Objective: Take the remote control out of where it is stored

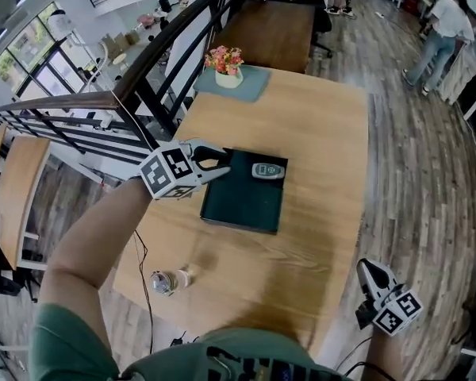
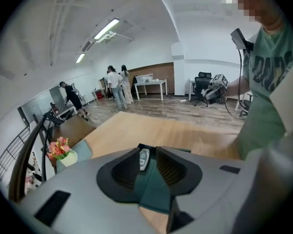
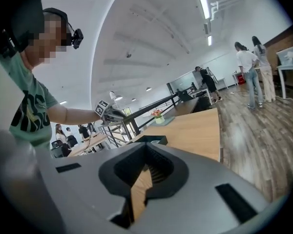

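On counter (image 1: 325, 125): dark green tray (image 1: 236, 205) at centre, remote (image 1: 268, 171) lying flat in its far right corner, not yet lifted. Flowers (image 1: 224, 60) at far end, bottle (image 1: 168, 280) near the front left edge; both well apart from the tray.

Left hand-held gripper (image 1: 224, 163) hovers over the tray's far left corner, just beside the remote, not touching. Jaws a little apart, nothing between the pads. In the left gripper view the remote (image 2: 144, 159) lines up with the gap, beyond the tips. Right hand-held gripper (image 1: 370, 275) is low at the counter's near right corner, well apart from the tray, jaws drawn together, empty.

Step, as I judge it: approach for the grasp.

Risks:
- Gap looks small for the remote's width; going in like this could shove it along the tray instead of straddling it. Widen first.
- Remote is flat and low; pads may catch only its top edge and let it slip.
- Tray wall close behind it may block a jaw.
- Nothing steadies the tray, so a push could slide it
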The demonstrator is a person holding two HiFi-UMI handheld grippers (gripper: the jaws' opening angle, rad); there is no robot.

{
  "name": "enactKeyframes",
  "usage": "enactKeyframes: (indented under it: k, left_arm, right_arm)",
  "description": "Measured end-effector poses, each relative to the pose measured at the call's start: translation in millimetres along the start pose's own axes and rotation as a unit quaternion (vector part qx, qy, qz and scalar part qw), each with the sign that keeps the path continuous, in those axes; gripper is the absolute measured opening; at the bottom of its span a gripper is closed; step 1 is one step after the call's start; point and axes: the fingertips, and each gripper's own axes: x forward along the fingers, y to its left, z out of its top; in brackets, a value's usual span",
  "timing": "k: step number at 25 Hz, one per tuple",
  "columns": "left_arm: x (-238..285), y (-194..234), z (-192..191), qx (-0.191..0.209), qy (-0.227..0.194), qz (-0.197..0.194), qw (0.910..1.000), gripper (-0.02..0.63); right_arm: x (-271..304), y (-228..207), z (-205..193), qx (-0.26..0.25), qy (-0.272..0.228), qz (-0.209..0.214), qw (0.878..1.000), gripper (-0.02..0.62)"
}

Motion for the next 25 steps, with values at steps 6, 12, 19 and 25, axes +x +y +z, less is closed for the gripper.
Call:
enactKeyframes:
  k: [6, 12, 19, 25]
  left_arm:
    - [96.6, 14.9, -31.0, -0.009, 0.056, -0.057, 0.9968, 0.201]
    - [175.5, 17.6, -55.4, 0.038, 0.138, -0.109, 0.9836, 0.274]
    - [224.0, 11.3, -90.7, 0.034, 0.207, -0.16, 0.9647, 0.313]
    - [244.1, 10.5, -104.2, 0.038, 0.229, -0.171, 0.9576, 0.313]
  right_arm:
    - [11.5, -23.3, -9.0, 0.01, -0.004, 0.012, 1.0, 0.006]
    - [16.5, -47.2, -39.7, 0.038, 0.009, 0.003, 0.999, 0.006]
    - [20.3, -60.1, -63.5, 0.054, 0.017, -0.001, 0.998, 0.006]
    - [24.3, -68.3, -71.9, 0.064, 0.021, 0.001, 0.998, 0.006]
